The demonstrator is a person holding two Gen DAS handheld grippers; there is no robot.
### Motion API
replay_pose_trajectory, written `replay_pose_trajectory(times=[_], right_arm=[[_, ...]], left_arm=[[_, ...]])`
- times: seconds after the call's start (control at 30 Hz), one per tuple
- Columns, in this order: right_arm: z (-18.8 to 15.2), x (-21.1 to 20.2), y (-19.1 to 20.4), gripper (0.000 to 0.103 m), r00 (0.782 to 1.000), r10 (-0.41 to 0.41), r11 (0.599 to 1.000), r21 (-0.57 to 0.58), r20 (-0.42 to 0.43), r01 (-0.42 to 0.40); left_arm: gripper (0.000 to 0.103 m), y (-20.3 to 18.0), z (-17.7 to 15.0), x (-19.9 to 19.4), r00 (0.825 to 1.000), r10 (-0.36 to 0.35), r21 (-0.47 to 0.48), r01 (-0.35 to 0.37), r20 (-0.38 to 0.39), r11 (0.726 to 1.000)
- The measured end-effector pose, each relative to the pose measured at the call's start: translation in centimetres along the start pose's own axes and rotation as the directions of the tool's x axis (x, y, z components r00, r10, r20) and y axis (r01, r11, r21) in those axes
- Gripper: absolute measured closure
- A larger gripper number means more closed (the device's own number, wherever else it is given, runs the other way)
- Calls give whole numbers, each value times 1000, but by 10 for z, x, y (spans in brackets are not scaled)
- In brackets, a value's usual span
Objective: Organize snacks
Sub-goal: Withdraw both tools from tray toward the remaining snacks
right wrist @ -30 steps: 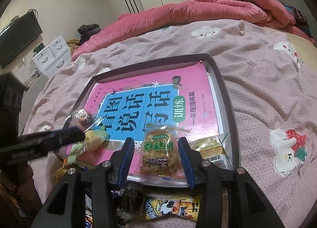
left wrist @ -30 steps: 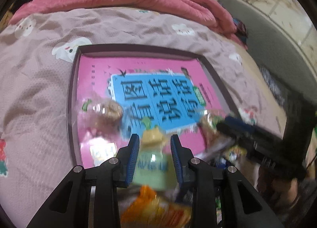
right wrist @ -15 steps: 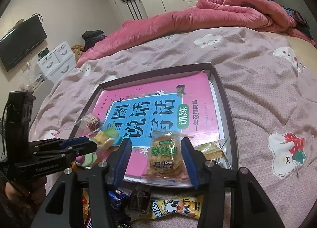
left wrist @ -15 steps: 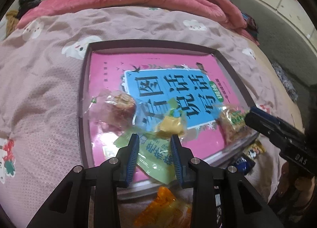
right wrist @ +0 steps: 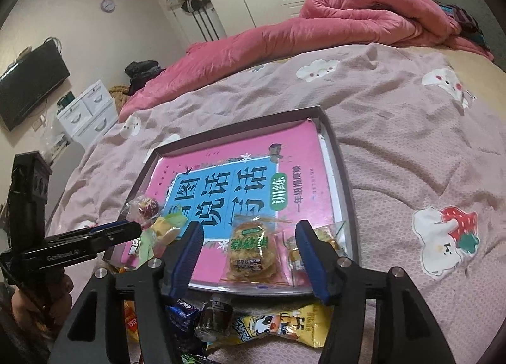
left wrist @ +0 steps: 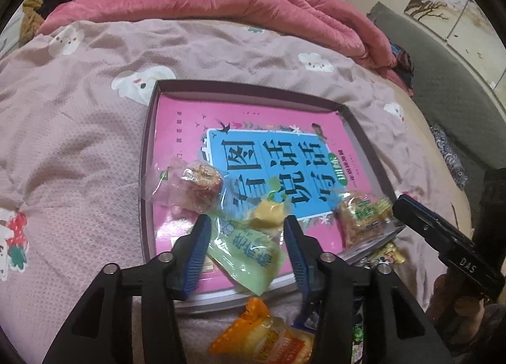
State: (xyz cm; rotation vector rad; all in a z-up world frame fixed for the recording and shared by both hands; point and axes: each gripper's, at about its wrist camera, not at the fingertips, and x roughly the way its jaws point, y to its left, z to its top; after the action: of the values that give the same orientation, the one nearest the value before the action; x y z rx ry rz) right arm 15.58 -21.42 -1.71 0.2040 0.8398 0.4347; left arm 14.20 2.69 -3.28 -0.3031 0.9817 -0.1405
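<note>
Pink bedding (left wrist: 79,148) is holding a tray (left wrist: 146,155). Both grippers' jaws are opening, pressing nothing: left gripper (left wrist: 245,248) around a green packet (left wrist: 249,253), right gripper (right wrist: 248,253) around a cookie packet (right wrist: 251,253).

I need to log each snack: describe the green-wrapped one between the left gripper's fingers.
The green snack packet is a pale green, crinkly plastic wrapper with printed characters and a yellowish piece at its far end. It lies flat and slanted on the pink book, its near corner over the tray's rim. The left gripper straddles it, jaws open, pads clear.
</note>
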Motion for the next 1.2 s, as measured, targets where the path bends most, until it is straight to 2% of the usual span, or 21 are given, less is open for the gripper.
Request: replay_pose_trajectory(times=[0.13,0.37,0.73,0.87,1.2], right_arm=[[1,-7,-3,39,1000,1,1000,20,13,-2],[0,-18,-3,38,1000,15,999,32,27,-16],[-5,-35,3,33,999,21,999,41,43,-23],[-8,-38,3,32,999,25,998,55,44,-27],[-16,-44,9,31,999,21,998,59,33,-22]], left_arm=[[44,-5,1,-11,1000,10,11,-10,14,1000],[36,-8,-3,-29,999,18,12,-18,34,1000],[34,-18,-20,-46,999,21,47,-23,33,999],[32,-20,-27,-50,1000,-19,27,18,21,999],[29,-25,-38,-56,1000,-3,46,2,13,999]])
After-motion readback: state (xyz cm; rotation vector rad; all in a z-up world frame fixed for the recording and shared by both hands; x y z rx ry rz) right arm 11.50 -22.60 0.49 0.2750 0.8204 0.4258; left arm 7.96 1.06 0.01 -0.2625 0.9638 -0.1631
